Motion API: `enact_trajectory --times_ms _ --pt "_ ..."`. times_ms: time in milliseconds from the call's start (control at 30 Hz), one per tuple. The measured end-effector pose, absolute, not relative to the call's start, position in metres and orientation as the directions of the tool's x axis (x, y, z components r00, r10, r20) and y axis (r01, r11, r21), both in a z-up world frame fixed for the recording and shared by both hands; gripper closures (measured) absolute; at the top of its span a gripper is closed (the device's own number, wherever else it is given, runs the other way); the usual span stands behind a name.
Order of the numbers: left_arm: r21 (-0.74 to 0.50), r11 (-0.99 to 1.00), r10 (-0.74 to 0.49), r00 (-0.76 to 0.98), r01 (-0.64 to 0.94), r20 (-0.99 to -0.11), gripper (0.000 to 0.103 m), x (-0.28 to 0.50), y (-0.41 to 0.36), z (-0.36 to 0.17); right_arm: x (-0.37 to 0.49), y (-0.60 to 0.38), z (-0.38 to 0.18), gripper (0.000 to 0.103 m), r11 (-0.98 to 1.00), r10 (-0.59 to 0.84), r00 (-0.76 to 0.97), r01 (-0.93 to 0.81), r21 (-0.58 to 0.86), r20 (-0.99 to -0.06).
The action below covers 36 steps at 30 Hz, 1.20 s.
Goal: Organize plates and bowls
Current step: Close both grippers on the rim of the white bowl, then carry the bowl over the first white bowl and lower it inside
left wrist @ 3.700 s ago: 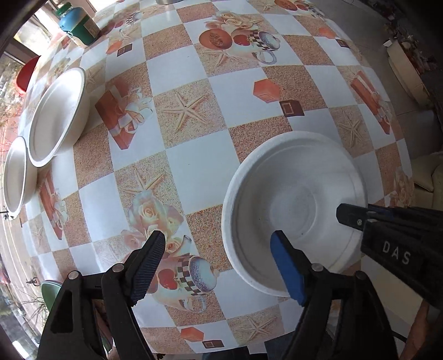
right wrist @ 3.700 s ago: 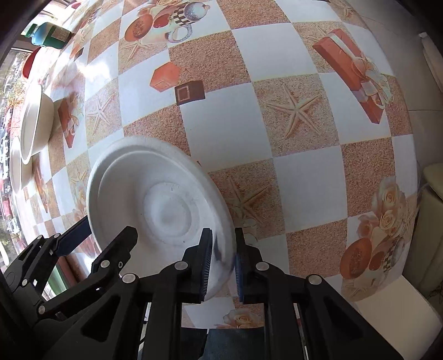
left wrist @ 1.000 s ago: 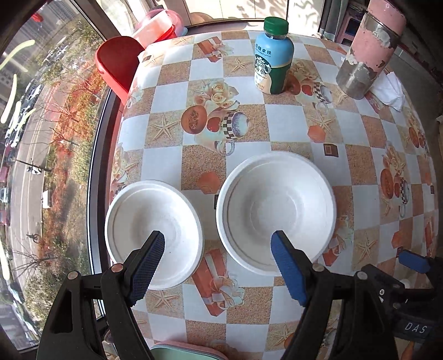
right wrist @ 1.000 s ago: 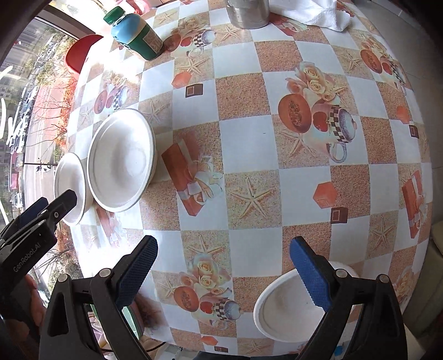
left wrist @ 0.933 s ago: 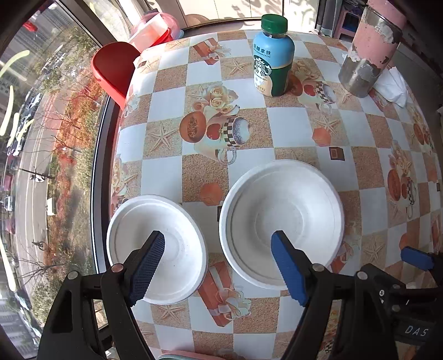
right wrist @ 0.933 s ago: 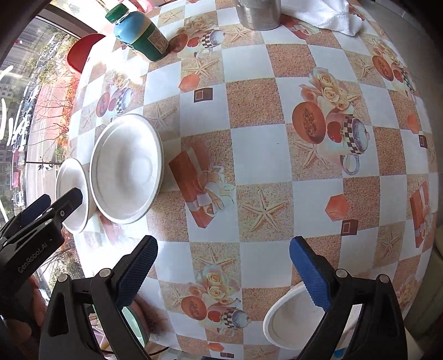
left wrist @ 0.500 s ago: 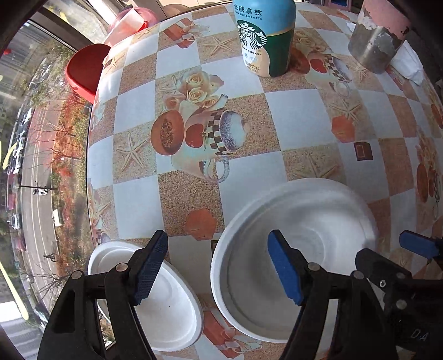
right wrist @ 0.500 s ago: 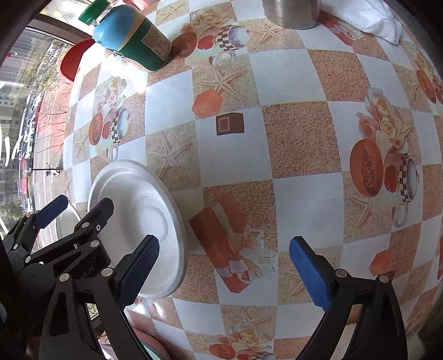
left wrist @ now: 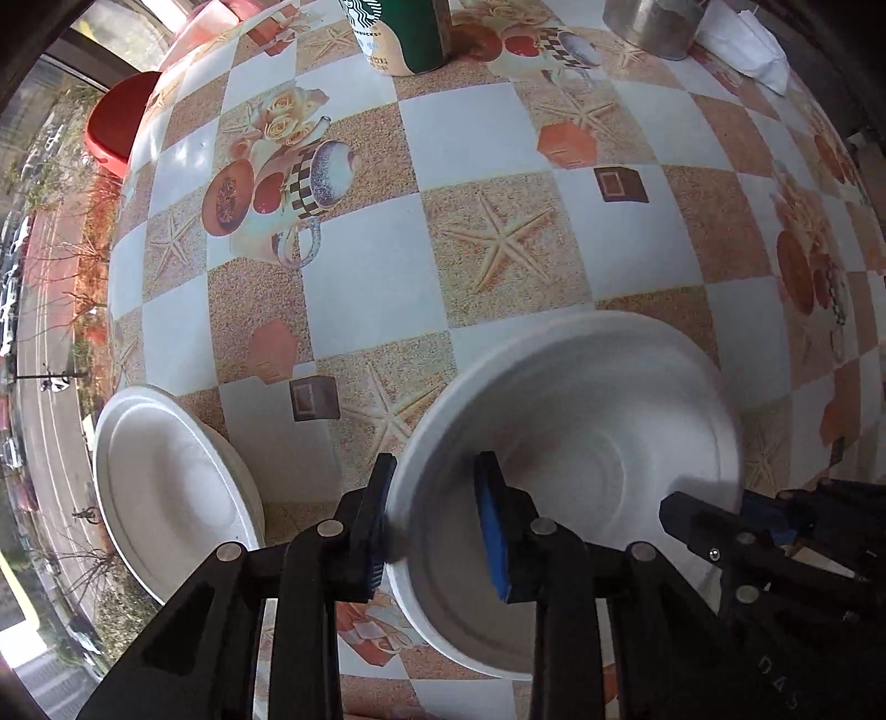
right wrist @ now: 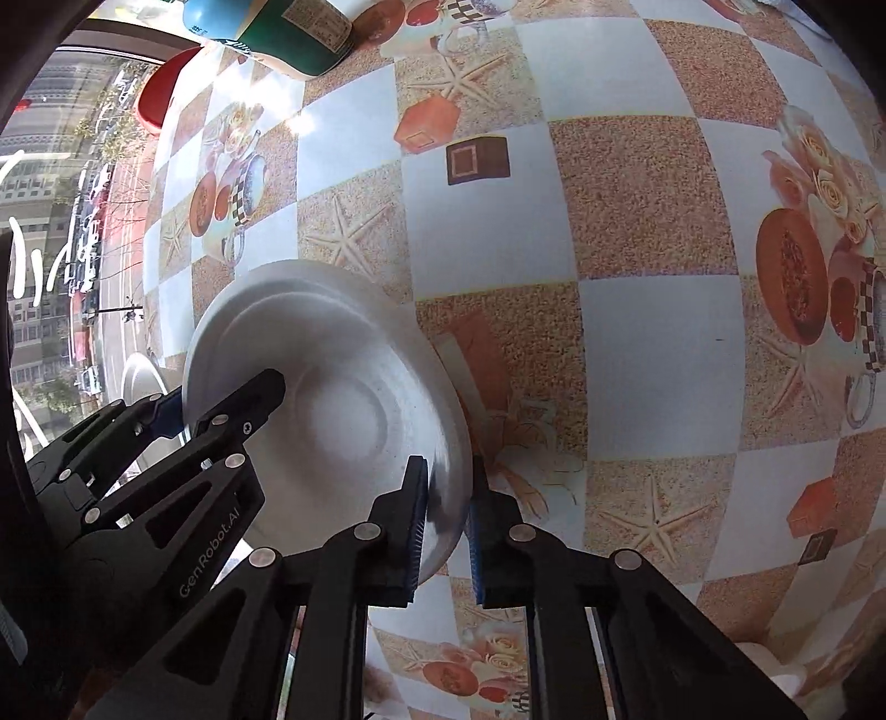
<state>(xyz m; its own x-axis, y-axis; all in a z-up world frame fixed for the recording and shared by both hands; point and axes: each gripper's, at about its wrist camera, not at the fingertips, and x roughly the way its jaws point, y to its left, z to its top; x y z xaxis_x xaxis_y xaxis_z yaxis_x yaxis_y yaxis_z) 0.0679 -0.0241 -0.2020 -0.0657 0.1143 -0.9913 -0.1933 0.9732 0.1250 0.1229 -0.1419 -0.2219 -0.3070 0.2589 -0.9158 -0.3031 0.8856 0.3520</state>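
Note:
A large white bowl [left wrist: 581, 421] stands on the patterned table; it also shows in the right wrist view [right wrist: 332, 399]. My left gripper [left wrist: 434, 520] is shut on its left rim, one finger outside and one inside. My right gripper [right wrist: 446, 531] is shut on its right rim. The right gripper shows in the left wrist view [left wrist: 775, 531] at the bowl's right edge, and the left gripper shows in the right wrist view [right wrist: 216, 404] at its left edge. A smaller white bowl [left wrist: 166, 493] sits to the left, by the table's window edge; only a sliver of it [right wrist: 141, 379] shows in the right wrist view.
A green Starbucks bottle [left wrist: 398, 33] and a metal cup [left wrist: 653, 27] stand at the far side, with a white cloth [left wrist: 747, 44] beside the cup. A red chair [left wrist: 116, 127] stands beyond the table's left edge by the window. Another white dish's edge [right wrist: 769, 664] shows bottom right.
Both grippers moved down onto the large bowl and went from wide open to shut on its opposite rims.

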Motion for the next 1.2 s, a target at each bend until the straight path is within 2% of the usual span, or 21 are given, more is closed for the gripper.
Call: enact_trajectory --times_ms 167,600,967,1200 --pt "0.129 0.973 0.117 -0.077 -0.193 -0.99 0.07 0.015 -0.062 -0.206 0.078 -0.163 -0.217 0.087 0.88 0.162 -0.289 -0.39 0.271 -0.943" --pt "0.096 0.971 0.074 -0.107 -0.219 -0.991 0.069 -0.084 -0.1 -0.204 -0.029 -0.194 -0.21 0.086 0.863 0.091 -0.3 -0.453 0.226 -0.95" --pt "0.081 0.983 0.074 -0.05 -0.164 -0.996 0.069 -0.081 -0.118 -0.177 -0.064 -0.214 -0.18 0.086 0.873 0.116 -0.247 -0.437 0.217 -0.962" --pt "0.06 0.996 0.061 0.011 -0.059 -0.998 0.069 -0.068 -0.172 -0.15 -0.054 -0.254 -0.15 0.086 0.908 0.151 -0.187 -0.362 0.211 -0.971"
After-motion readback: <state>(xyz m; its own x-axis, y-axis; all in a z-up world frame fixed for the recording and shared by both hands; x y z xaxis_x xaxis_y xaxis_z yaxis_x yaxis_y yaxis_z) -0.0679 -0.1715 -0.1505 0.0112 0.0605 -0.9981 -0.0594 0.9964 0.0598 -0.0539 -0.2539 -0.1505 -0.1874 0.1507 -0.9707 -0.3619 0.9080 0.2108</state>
